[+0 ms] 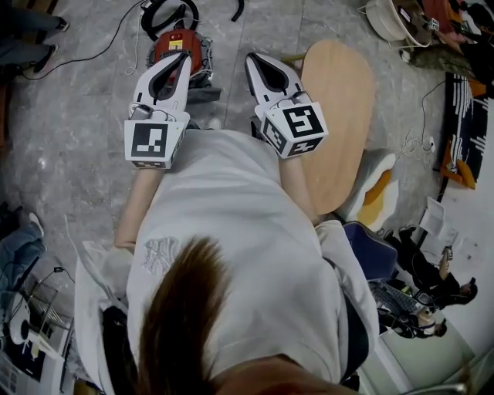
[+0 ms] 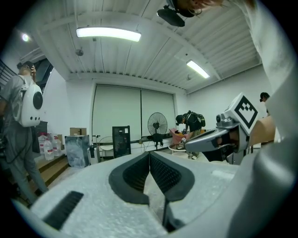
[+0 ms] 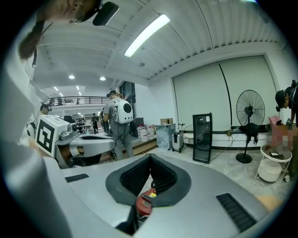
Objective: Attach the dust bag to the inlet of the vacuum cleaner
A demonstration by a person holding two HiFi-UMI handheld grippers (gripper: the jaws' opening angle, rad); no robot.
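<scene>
Floor: grey stone floor (image 1: 69, 154) spread out below you, cables trailing over it, and a wooden table (image 1: 340, 100) stood off to your right.
Vacuum cleaner: the red vacuum cleaner (image 1: 177, 48) sat on that floor ahead of you, beyond both tools, with its black hose (image 1: 166, 11) looped at the far end.
Long axis: the body looked to run straight away from you, near end toward your feet and hose end farthest. That was a judgement, since the left tool covered part of it.
Left gripper: your left gripper (image 1: 184, 59) had its jaws pressed together with nothing between them. It was held out about level, and in the head view its tip lay over the cleaner's near edge.
Right gripper: your right gripper (image 1: 252, 62) was pressed together too, and empty. The red body peeking through the low gap in the right gripper view was down on the floor, not pinched.
Nearer hand: the left. The cleaner lay ahead of it and below, while the right tool sat off to the cleaner's right, nearer the table.
Dust bag: you could not have picked it out in any view, and neither tool carried it.
Inlet: not to be made out from where you stood.
Coming move: by my reading nothing was attached yet, and you needed the bag in hand before going down and forward, left side leading.
</scene>
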